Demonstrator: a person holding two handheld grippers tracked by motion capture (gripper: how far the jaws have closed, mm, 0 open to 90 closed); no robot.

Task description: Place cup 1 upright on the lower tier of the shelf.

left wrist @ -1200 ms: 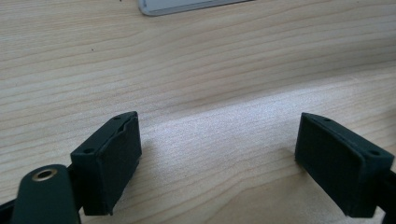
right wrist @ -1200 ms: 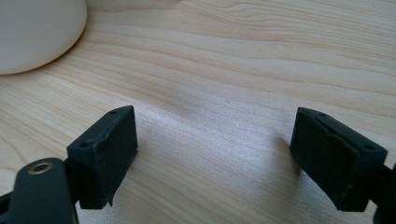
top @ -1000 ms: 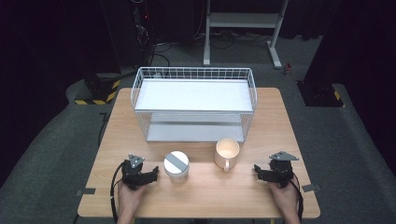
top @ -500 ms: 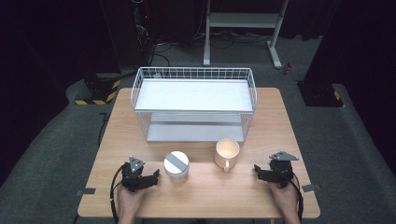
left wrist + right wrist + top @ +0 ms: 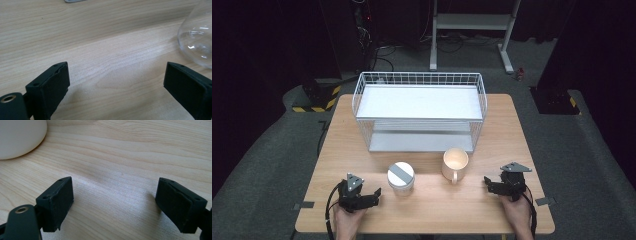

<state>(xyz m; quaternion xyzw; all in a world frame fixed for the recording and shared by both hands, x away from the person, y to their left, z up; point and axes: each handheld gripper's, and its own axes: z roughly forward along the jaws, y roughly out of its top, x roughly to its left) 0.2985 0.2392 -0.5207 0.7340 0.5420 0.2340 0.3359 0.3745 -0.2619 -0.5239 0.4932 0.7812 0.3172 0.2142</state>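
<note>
High view, left to right: the left gripper point(image 5: 371, 194) rests on the wooden table point(image 5: 337, 150) with jaws spread and empty, the lidded glass jar point(image 5: 401, 177) near it at 2 o'clock. The cream mug point(image 5: 455, 164) stands just right of the jar, at 10 o'clock from the right gripper point(image 5: 488, 184), likewise spread and holding nothing.

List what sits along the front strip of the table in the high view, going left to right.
Left claw → glass jar with a grey-striped lid → cream mug → right claw. Both claws are open and rest on the wooden table.
</note>
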